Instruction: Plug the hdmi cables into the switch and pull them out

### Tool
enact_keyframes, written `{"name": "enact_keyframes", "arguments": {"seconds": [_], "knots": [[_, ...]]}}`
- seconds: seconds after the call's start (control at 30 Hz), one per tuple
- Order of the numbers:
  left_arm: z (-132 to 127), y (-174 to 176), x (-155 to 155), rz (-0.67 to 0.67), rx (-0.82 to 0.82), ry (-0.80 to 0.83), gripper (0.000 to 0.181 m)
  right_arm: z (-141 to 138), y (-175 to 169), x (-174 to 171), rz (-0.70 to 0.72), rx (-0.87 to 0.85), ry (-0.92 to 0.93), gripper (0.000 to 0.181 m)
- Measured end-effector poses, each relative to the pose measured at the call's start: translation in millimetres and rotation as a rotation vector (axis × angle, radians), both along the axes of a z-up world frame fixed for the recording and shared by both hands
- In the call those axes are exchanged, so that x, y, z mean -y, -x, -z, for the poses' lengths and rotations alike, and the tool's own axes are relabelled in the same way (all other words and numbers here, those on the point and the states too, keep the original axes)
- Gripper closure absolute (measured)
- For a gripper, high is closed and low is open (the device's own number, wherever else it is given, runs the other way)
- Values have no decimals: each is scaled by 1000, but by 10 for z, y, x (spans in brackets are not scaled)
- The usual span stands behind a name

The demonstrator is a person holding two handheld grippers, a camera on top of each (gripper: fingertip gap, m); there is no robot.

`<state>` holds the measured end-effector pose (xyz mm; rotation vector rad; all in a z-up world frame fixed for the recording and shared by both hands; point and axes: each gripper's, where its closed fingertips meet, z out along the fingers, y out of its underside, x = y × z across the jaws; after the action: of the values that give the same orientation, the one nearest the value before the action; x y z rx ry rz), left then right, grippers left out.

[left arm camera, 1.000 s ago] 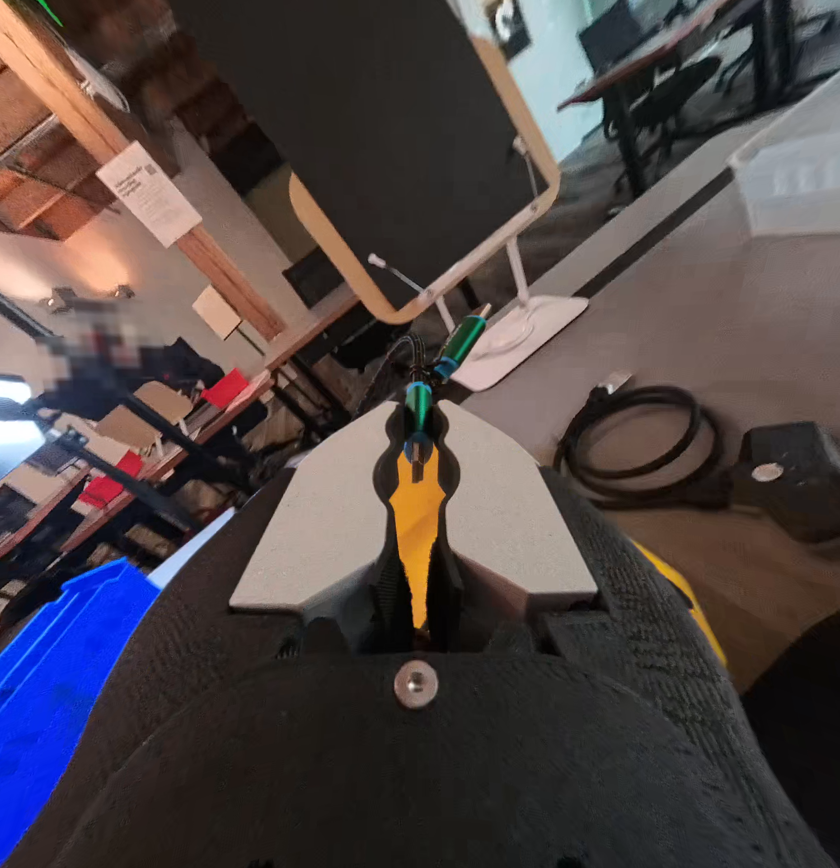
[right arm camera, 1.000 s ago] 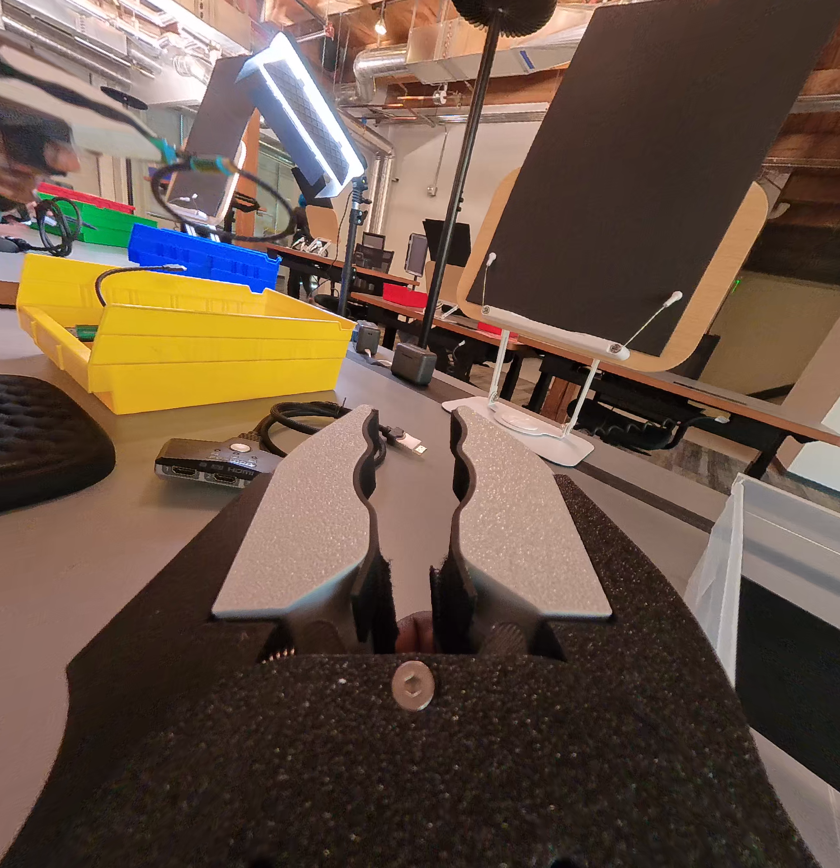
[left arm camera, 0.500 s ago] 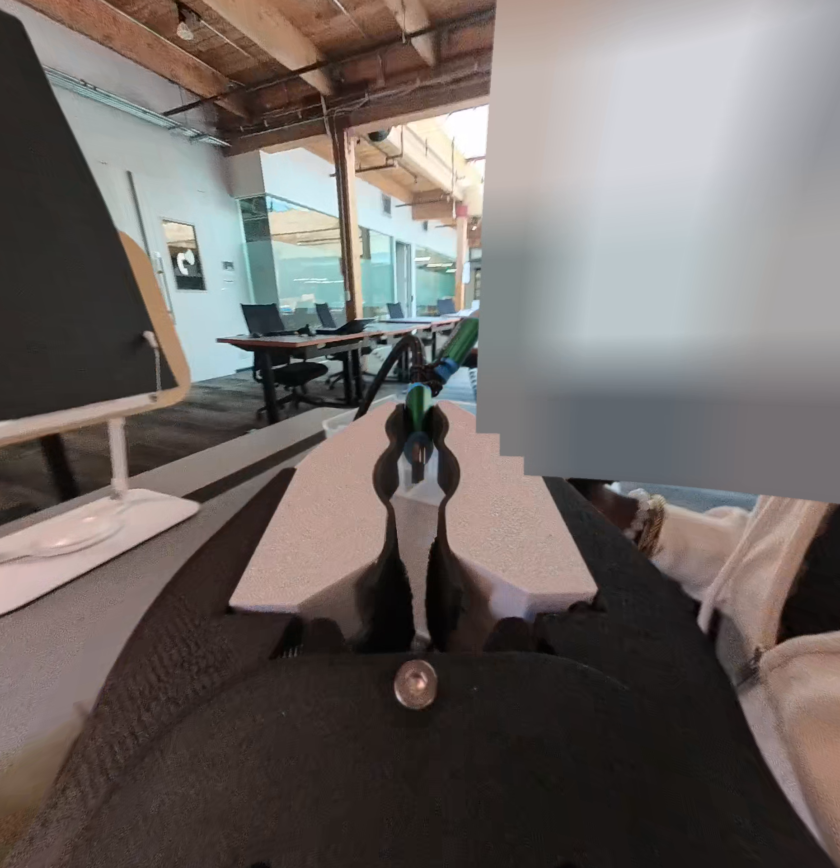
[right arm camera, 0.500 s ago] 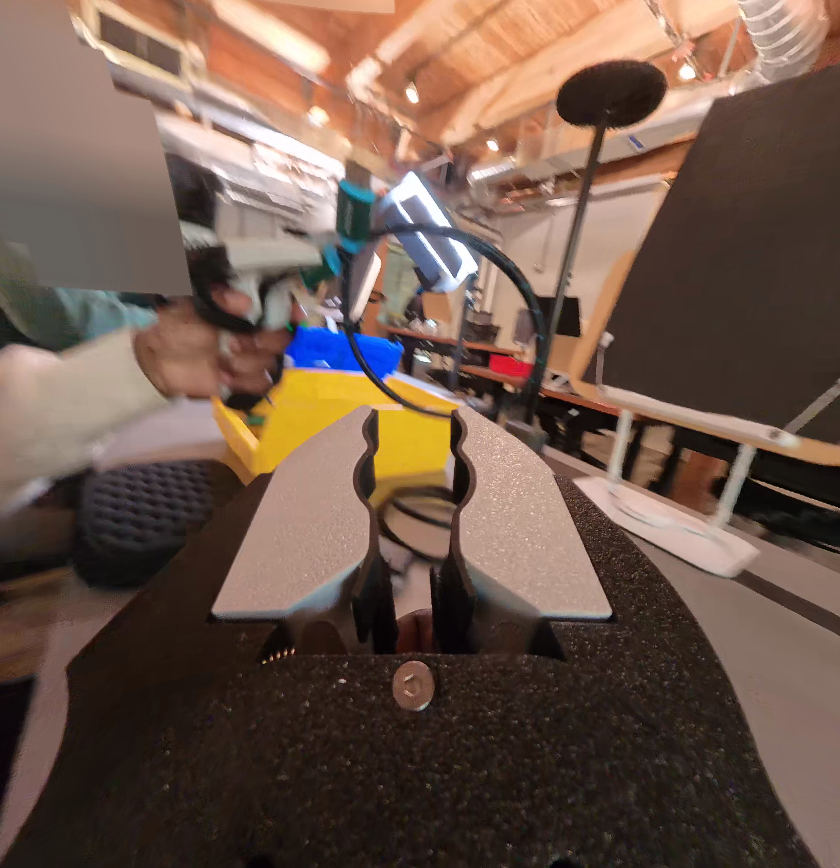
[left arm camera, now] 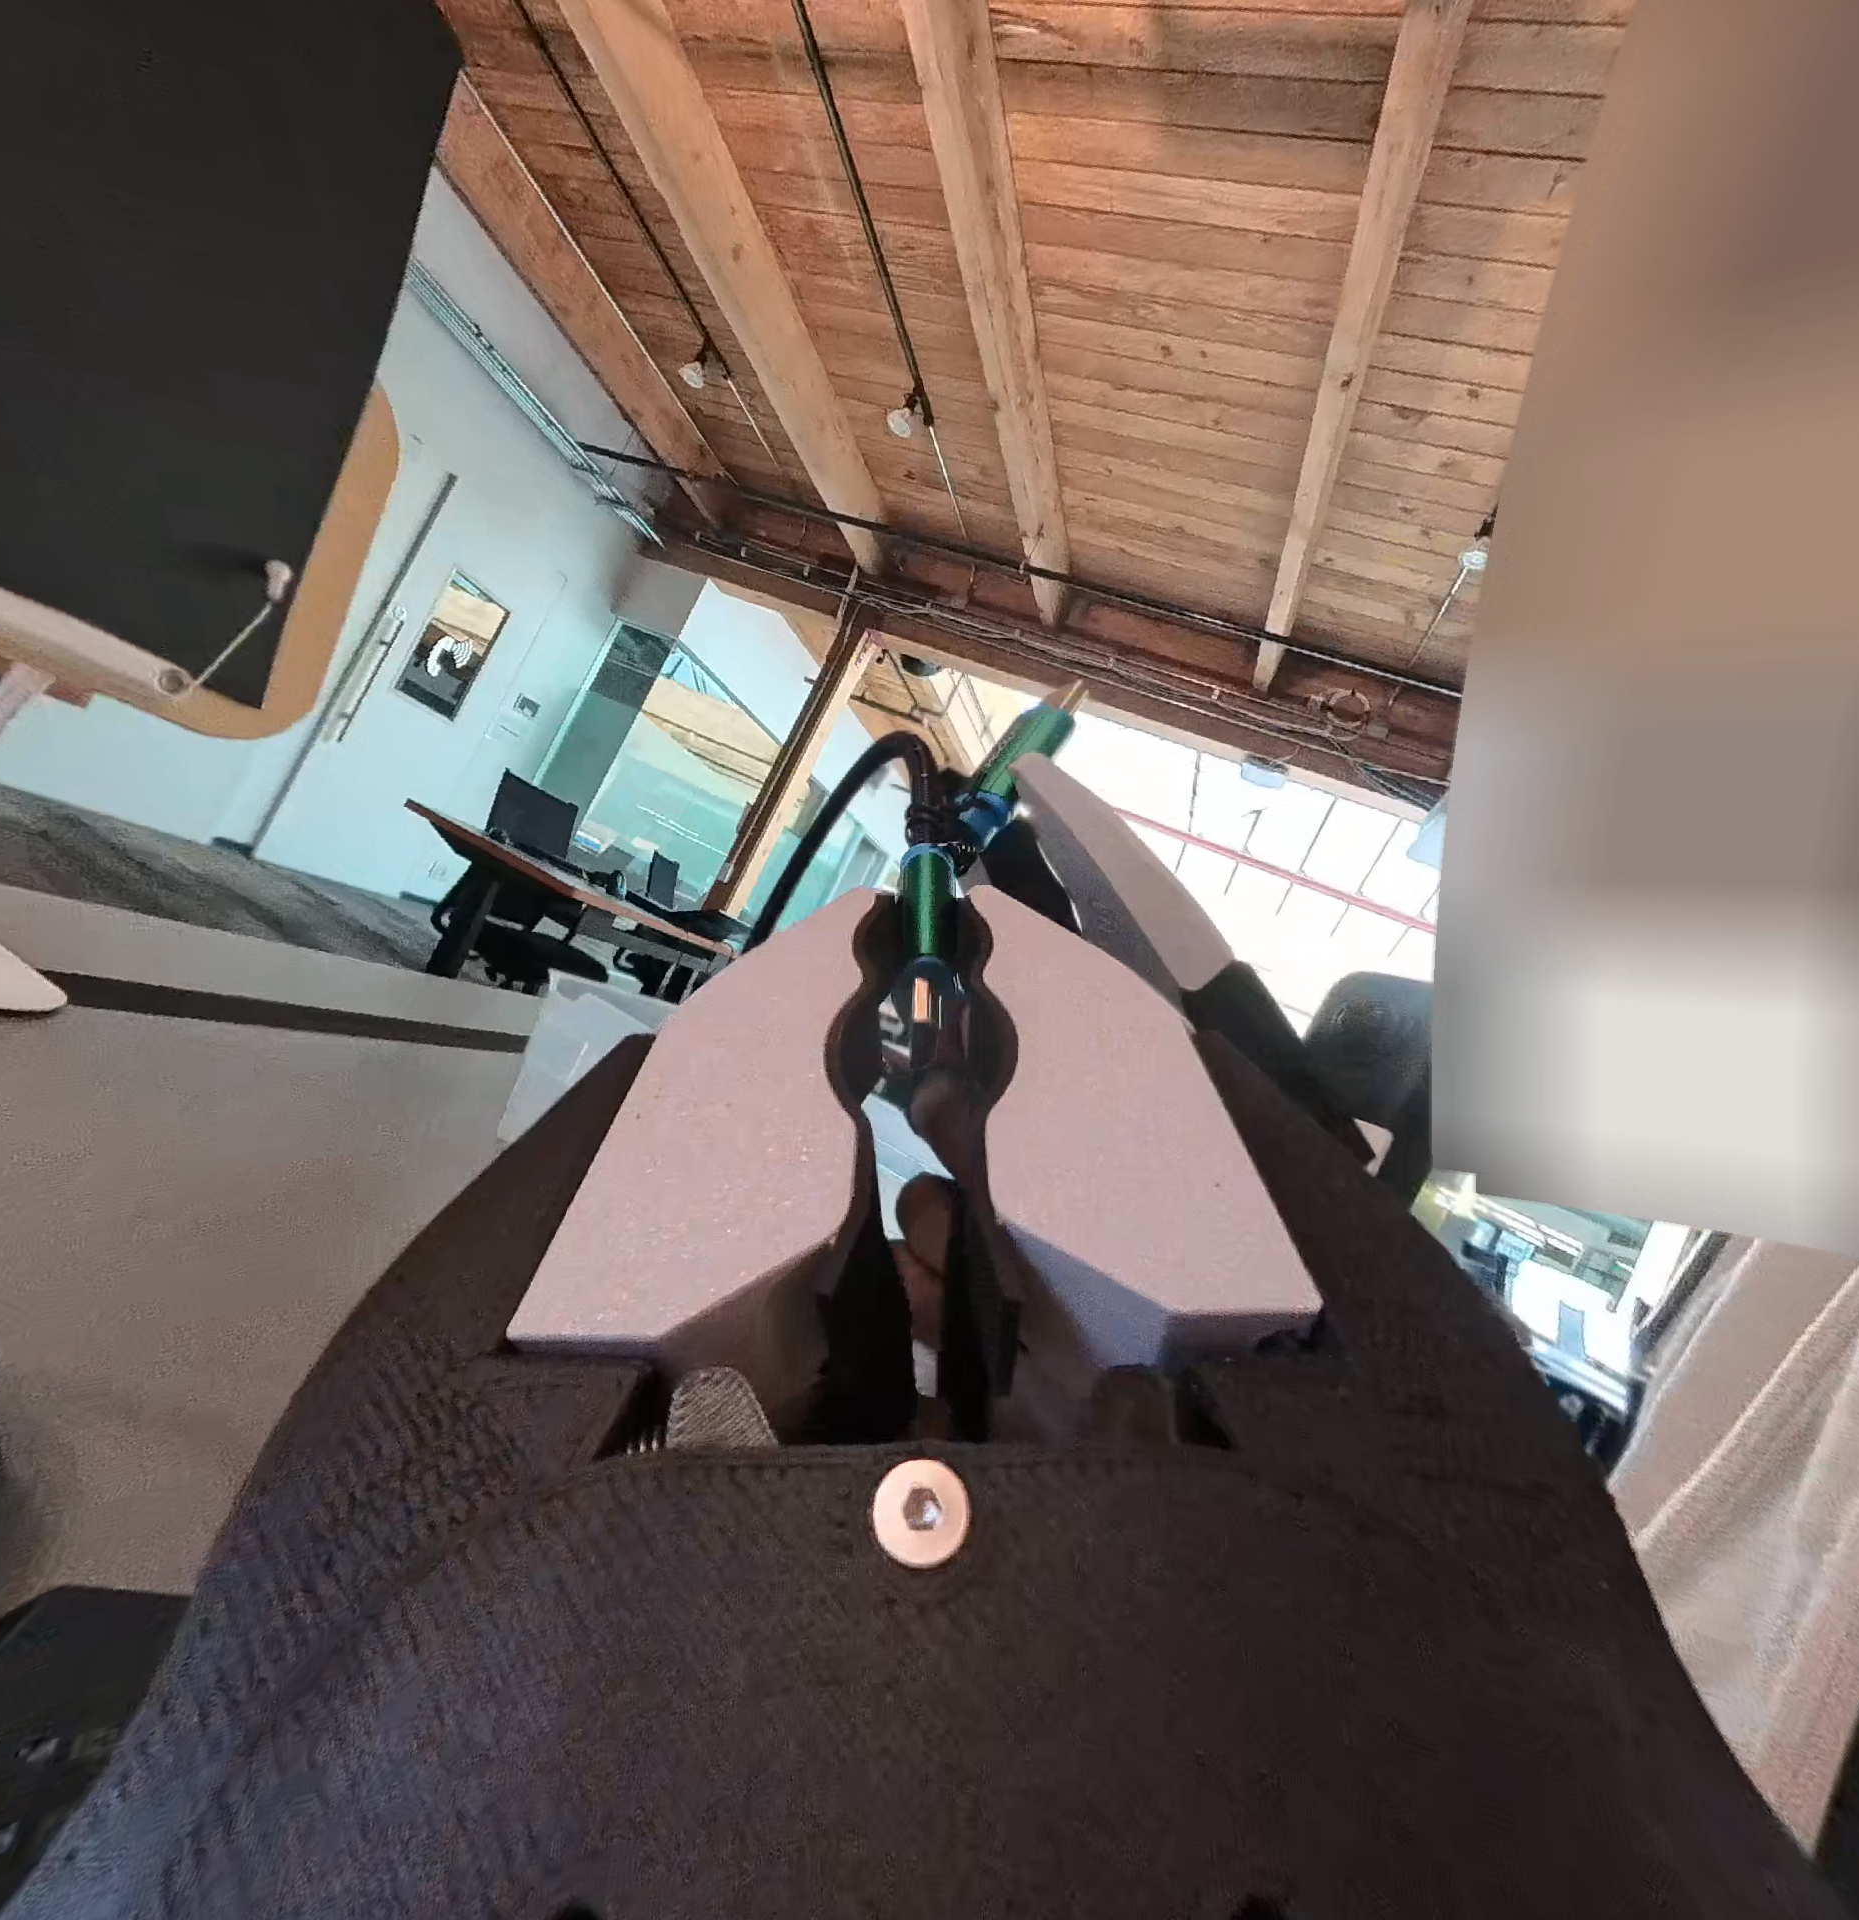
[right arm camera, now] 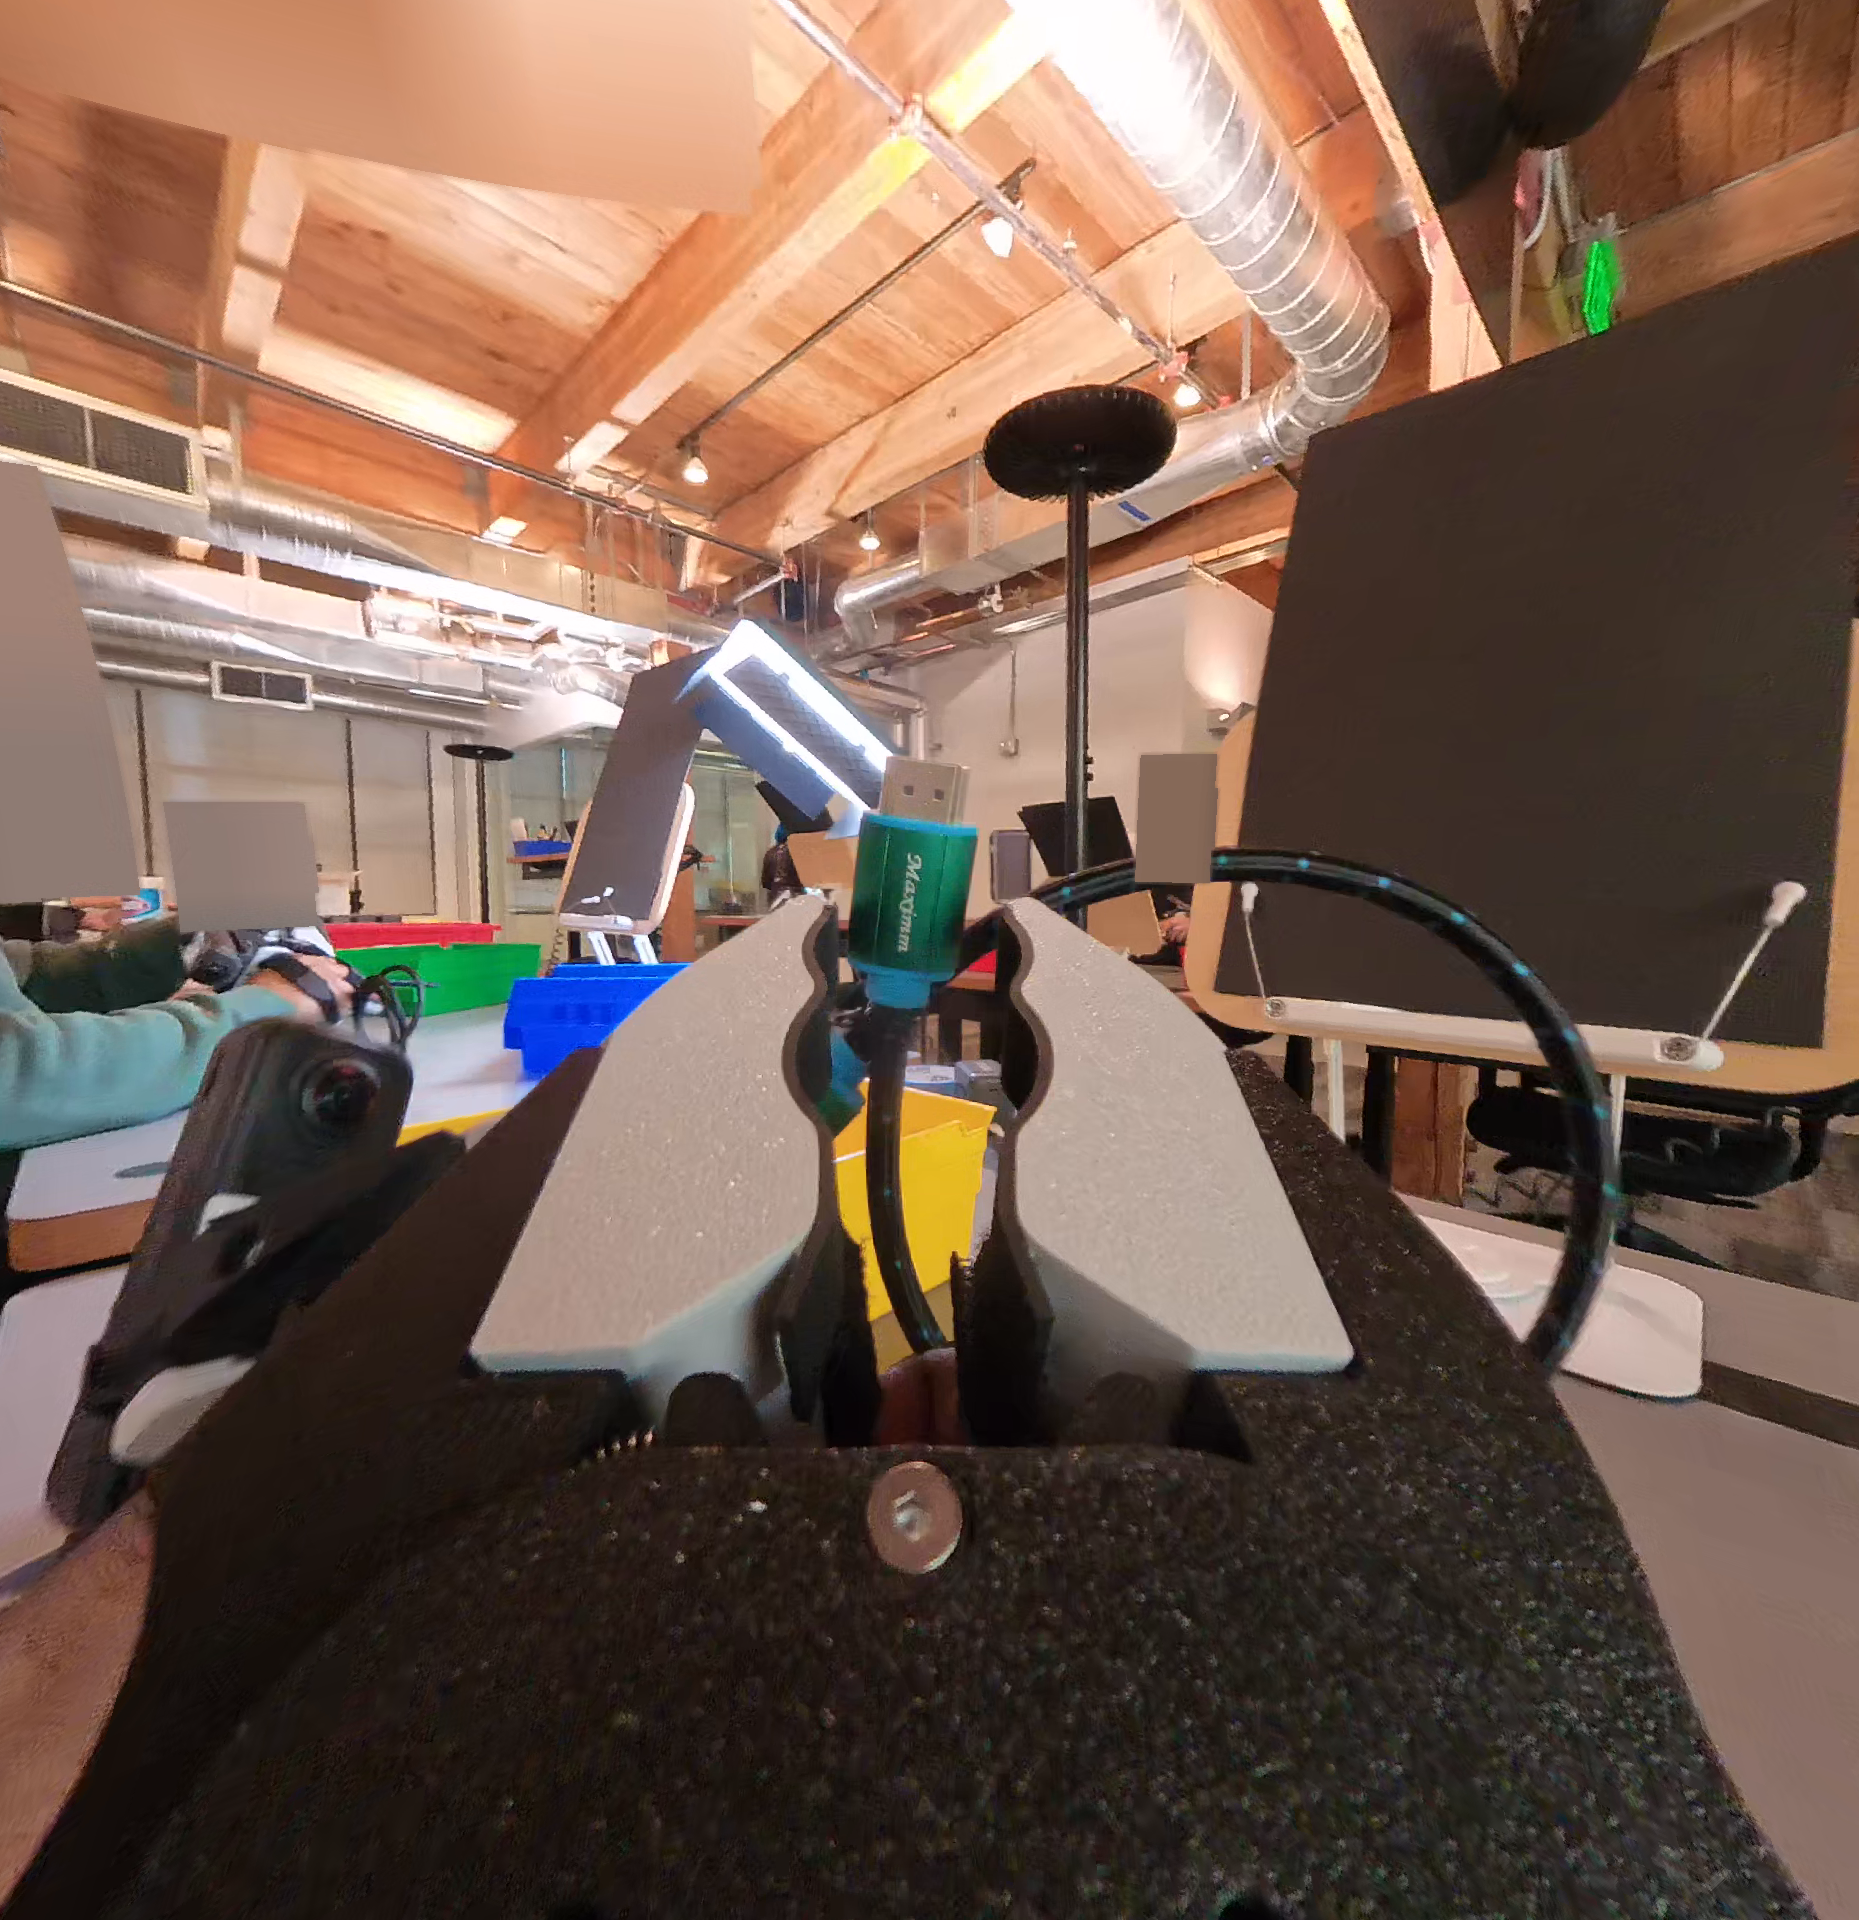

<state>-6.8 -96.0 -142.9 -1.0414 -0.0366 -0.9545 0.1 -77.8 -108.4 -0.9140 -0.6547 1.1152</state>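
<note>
Your left gripper [left arm camera: 920, 935] pinches one green metal HDMI plug [left arm camera: 925, 909] of the black braided cable [right arm camera: 1574, 1091]. Your right gripper [right arm camera: 914, 925] is spread around the other green plug [right arm camera: 909, 894], raised above the grey table [right arm camera: 1735, 1455] with its yellow plastic bin [right arm camera: 930, 1153], under wooden ceiling beams [left arm camera: 1008, 312].

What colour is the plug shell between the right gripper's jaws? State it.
Green plug shell with a blue collar; right wrist view shows it best.

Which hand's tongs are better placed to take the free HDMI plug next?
Right, probably. The right tongs stand open around the free green plug, which points up. The left tongs are shut on the cable's other plug.
</note>
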Motion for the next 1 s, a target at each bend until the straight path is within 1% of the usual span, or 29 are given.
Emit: {"name": "enact_keyframes", "arguments": {"seconds": [0.07, 0.13, 0.2, 0.23, 0.27, 0.33, 0.37, 0.47, 0.53, 0.57, 0.63, 0.67, 0.7, 0.77, 0.83, 0.87, 0.9, 0.97, 1.0], "knots": [[49, -24, -11, 3, 17, 7, 170, 5, 20, 4, -16, 6, -5, 160], [120, -95, -29, 34, -4, 35, 169, 41, 17, -2, -31, 35, -12, 160], [221, -153, -12, 103, -122, 107, 169, 63, -48, -18, -37, 81, -47, 160], [272, -116, 15, 117, -203, 149, 160, 72, -110, -43, -33, 110, -64, 161], [331, -29, 42, 105, -290, 202, 148, 83, -189, -80, -24, 142, -84, 161], [491, 194, 123, 62, -501, 323, 134, 158, -335, -171, -16, 255, -117, 161], [583, 298, 174, 42, -619, 382, 130, 227, -391, -231, -13, 337, -121, 161], [879, 474, 314, 19, -1004, 518, 125, 517, -497, -356, -42, 629, -117, 161], [1107, 546, 338, 7, -1309, 556, 119, 766, -522, -383, -85, 829, -85, 160], [1204, 602, 313, -17, -1466, 559, 119, 913, -525, -377, -118, 926, -56, 160], [1309, 715, 222, -67, -1747, 533, 123, 1177, -509, -348, -179, 1068, 1, 160], [1327, 745, 174, -73, -1843, 513, 125, 1296, -489, -304, -218, 1121, 28, 160], [1353, 752, 146, -47, -1918, 496, 126, 1405, -469, -247, -260, 1167, 49, 160], [1467, 768, 133, 45, -2069, 469, 125, 1575, -406, -148, -326, 1215, 91, 161], [1640, 874, 147, 119, -2257, 469, 118, 1698, -336, -84, -369, 1235, 122, 160], [1706, 953, 144, 125, -2357, 476, 115, 1752, -306, -63, -385, 1242, 140, 161], [1740, 1018, 113, 101, -2447, 464, 111, 1800, -280, -42, -401, 1250, 155, 161], [1737, 1099, 24, 20, -2595, 428, 114, 1888, -238, -8, -426, 1268, 169, 160], [1727, 1107, -11, -16, -2644, 420, 114, 1929, -222, -1, -431, 1280, 172, 160]]}}
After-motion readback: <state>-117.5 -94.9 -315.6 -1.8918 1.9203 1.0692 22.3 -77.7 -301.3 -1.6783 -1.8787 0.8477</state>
